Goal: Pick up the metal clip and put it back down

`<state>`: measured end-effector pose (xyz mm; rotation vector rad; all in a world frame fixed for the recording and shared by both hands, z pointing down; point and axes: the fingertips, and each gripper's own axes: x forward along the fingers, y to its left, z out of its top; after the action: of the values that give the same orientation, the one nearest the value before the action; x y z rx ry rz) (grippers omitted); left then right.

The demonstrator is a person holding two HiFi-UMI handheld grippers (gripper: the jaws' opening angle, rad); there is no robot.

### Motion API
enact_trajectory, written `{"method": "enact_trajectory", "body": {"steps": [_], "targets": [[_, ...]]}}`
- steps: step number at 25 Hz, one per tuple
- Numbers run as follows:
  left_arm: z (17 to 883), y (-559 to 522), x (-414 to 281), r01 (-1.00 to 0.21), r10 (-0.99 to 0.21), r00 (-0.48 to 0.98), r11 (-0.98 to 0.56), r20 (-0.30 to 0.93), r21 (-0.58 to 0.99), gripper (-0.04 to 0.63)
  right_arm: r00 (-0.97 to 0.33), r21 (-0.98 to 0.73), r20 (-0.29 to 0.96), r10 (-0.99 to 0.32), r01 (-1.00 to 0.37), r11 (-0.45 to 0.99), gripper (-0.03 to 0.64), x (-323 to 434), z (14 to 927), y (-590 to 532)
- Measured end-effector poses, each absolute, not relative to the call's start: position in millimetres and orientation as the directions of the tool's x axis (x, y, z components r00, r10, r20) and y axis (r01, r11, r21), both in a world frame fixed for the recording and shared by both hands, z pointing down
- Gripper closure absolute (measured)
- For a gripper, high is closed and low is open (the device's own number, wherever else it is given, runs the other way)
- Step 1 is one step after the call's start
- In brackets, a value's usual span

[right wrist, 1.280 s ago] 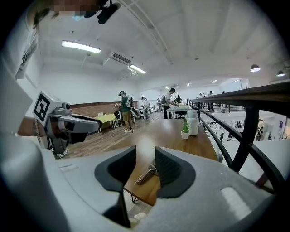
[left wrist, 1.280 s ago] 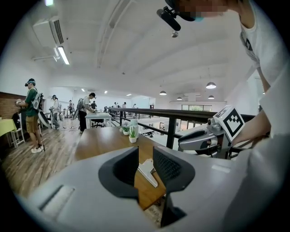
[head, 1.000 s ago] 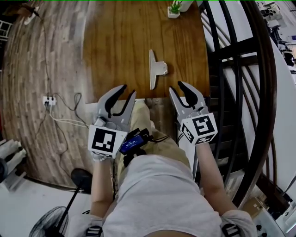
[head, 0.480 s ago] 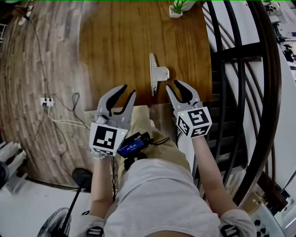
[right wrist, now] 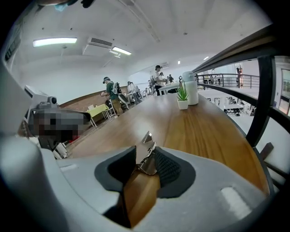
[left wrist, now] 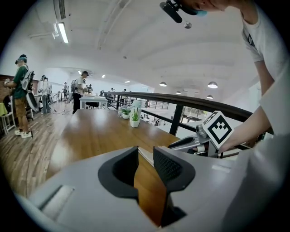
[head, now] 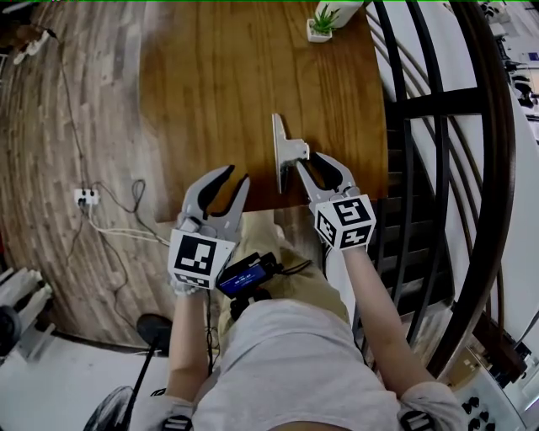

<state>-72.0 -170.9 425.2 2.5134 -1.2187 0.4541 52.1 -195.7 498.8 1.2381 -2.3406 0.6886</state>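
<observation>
Head view: On a brown wooden table (head: 210, 84), a silver metal clip (head: 285, 151) lies near the edge nearest the person. Its long flat bar runs from 12 to 6 o'clock, and its handle tab sticks out toward 3 o'clock. The right gripper (head: 308, 160) comes in from about 5 o'clock and straddles that tab, probably because it is the only raised part that gives a grip. The left gripper (head: 236, 175) waits at the clip's 8 o'clock over the table edge, jaws somewhat apart and empty, apparently just kept out of the way. A small white-potted green plant (head: 319, 21) stands well apart at 12 o'clock, and a black metal railing (head: 421, 101) runs along the 3 o'clock side.

Left gripper view: The left gripper (left wrist: 145, 156) shows a narrow gap between its jaws, with only bare table (left wrist: 90, 131) behind it and nothing held. The potted plant (left wrist: 134, 118) is far up the table at 12 o'clock.

Right gripper view: The right gripper (right wrist: 146, 163) has its jaws drawn in on the clip (right wrist: 147, 152), and both pads appear to press the shiny handle. The rest of the clip reaches away toward 12 o'clock and seems to rest on the wood, so the lift looks not yet begun. The plant (right wrist: 182, 97) is at 1 o'clock.
</observation>
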Motion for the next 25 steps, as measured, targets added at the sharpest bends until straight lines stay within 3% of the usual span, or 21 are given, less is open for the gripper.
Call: {"method": "enact_trajectory", "body": {"steps": [13, 19, 25], "targets": [[442, -185, -69, -0.777, -0.643, 0.617, -0.588, 0.453, 0.225, 0.462, -0.563, -0.359, 0.547, -0.619, -0.826, 0.434, 0.541, 49, 507, -203], [449, -185, -65, -0.76, -0.616, 0.635, -0.606, 0.467, 0.235, 0.449, -0.626, -0.394, 0.499, -0.599, -0.78, 0.486, 0.592, 31, 492, -205], [453, -188, -61, -0.754, -0.607, 0.646, -0.599, 0.463, 0.268, 0.437, -0.636, -0.399, 0.487, -0.599, -0.772, 0.494, 0.595, 30, 490, -205]]}}
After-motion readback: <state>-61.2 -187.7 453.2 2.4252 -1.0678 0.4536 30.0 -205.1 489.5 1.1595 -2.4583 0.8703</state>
